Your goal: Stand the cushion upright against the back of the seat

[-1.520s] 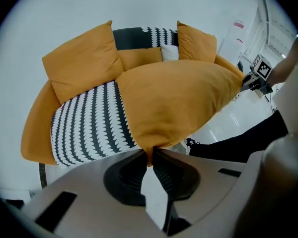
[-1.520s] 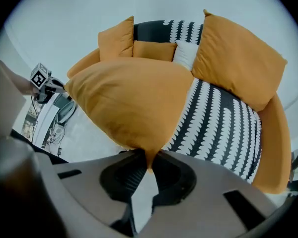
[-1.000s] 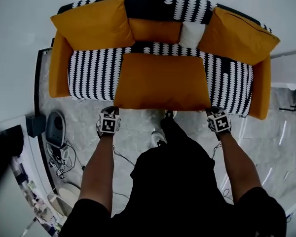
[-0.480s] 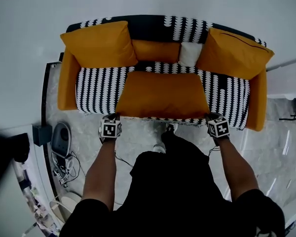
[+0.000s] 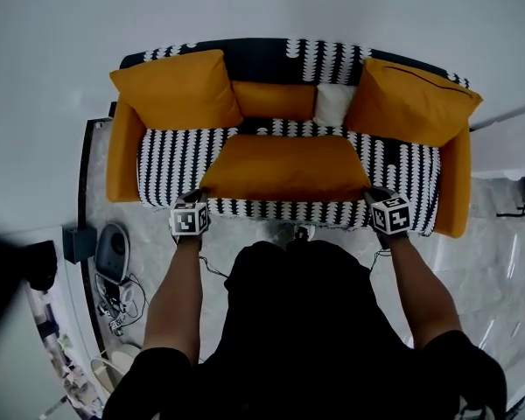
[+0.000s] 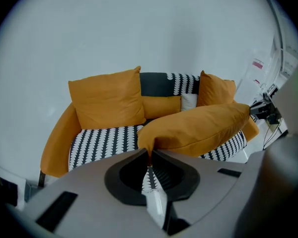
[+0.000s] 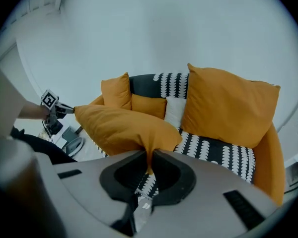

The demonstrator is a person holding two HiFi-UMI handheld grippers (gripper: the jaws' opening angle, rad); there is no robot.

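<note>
A large orange cushion (image 5: pixel 285 168) hangs lifted over the black-and-white patterned seat (image 5: pixel 171 157) of a sofa. My left gripper (image 5: pixel 195 201) is shut on its front left corner, and my right gripper (image 5: pixel 373 198) is shut on its front right corner. In the left gripper view the cushion (image 6: pixel 196 129) stretches away to the right from the pinched corner at the left gripper (image 6: pixel 149 154). In the right gripper view the cushion (image 7: pixel 120 127) runs off to the left from the right gripper (image 7: pixel 150 157). The sofa back (image 5: pixel 271 55) is dark with a patterned part.
Two big orange cushions (image 5: pixel 175 90) (image 5: pixel 409 101) lean in the sofa's corners. Between them sit a small orange pillow (image 5: pixel 276 100) and a white pillow (image 5: pixel 333 105). Orange armrests (image 5: pixel 122 156) bound the seat. A round device (image 5: pixel 112 252) with cables lies on the marble floor at the left.
Both grippers have risen and moved toward the sofa, lifting the cushion's front edge. The cushion now looks shorter from above and covers less of the seat front.
</note>
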